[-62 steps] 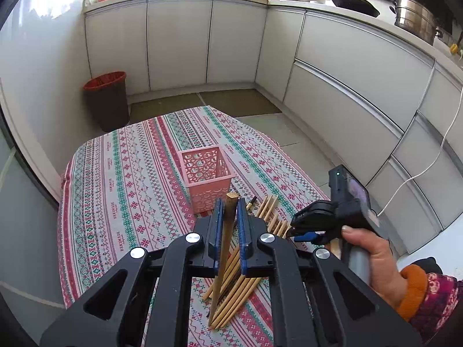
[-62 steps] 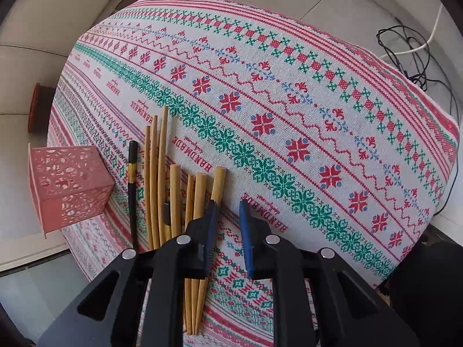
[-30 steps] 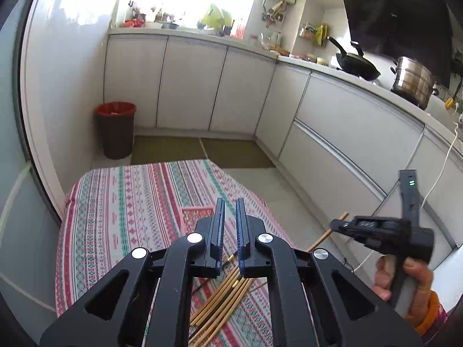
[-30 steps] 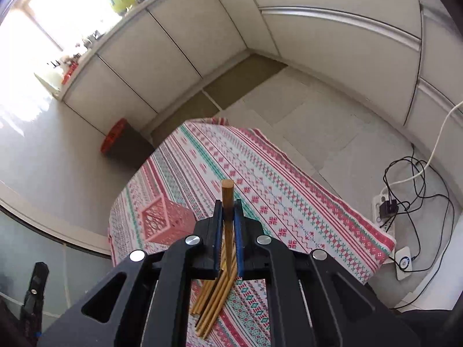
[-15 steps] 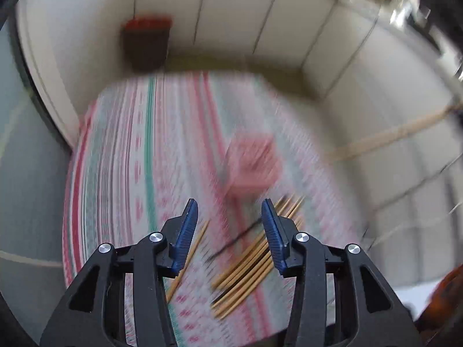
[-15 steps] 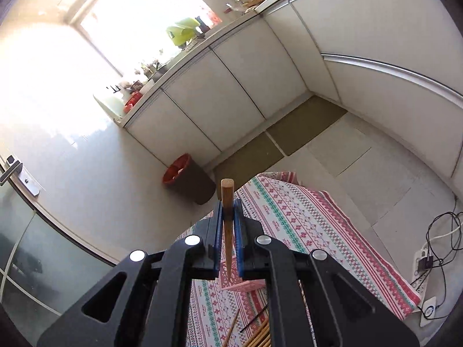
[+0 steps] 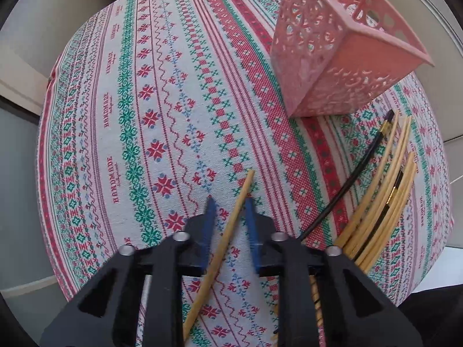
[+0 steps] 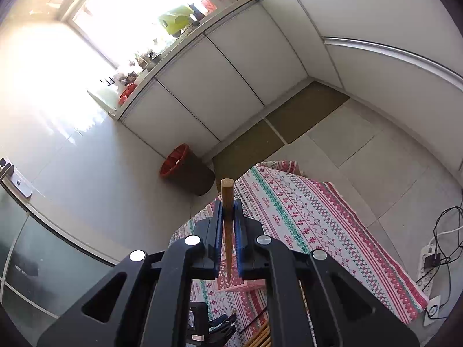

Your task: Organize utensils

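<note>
Half a second back the left gripper (image 7: 228,202) was high above the table with jaws spread wide; it has since dropped low over the tablecloth (image 7: 130,121), and the jaws stand narrower, though parted. One pale chopstick (image 7: 228,222) lies flat on the cloth between the blue fingers (image 7: 209,214), running diagonally from lower left to upper right. Neither pad presses on it, as far as the left wrist view shows. This chopstick lay just left of the jaws in the earlier frame.

Right of it, the pink basket (image 7: 347,57) sits upright on the cloth, far larger in view than before. Just below and to the right of the basket lies the loose bundle of chopsticks (image 7: 385,196), with one black chopstick (image 7: 347,182) on its left side.

On the right side, the right gripper (image 8: 228,217) remains raised well above the table, jaws clamped on a brown chopstick (image 8: 227,202) held upright, its blunt end sticking out past the fingertips. Its lower tip hangs over the basket (image 8: 231,284) seen far below. The red bin (image 8: 185,170) stands by the cabinets, as before.
</note>
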